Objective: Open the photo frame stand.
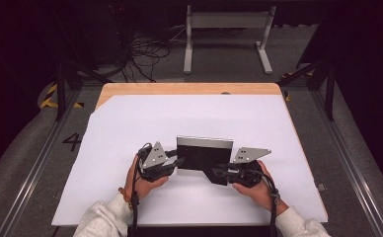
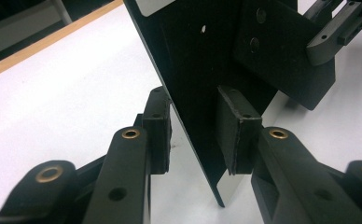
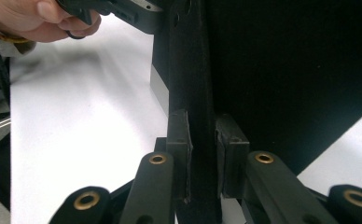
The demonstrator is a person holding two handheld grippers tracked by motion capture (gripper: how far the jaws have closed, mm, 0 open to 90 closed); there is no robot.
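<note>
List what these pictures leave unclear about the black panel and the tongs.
- Black panel: front face turned away in the high view.
- Left tongs: a gap beside one pad; grip unsure.
- Right tongs: the panel's stand leg between the pads is cut off by the bottom edge.

The frame (image 1: pixel 203 154) stands on the sheet (image 1: pixel 130 128), nearer its front edge. The left gripper (image 1: pixel 175 162) is at 1 side, the right gripper (image 1: pixel 218 172) opposite.

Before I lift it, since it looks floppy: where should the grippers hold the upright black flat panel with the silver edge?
Hold the black flat panel at its two side edges, one gripper from each side. It stands thin and upright on the white sheet, so jaws can straddle each edge.
</note>
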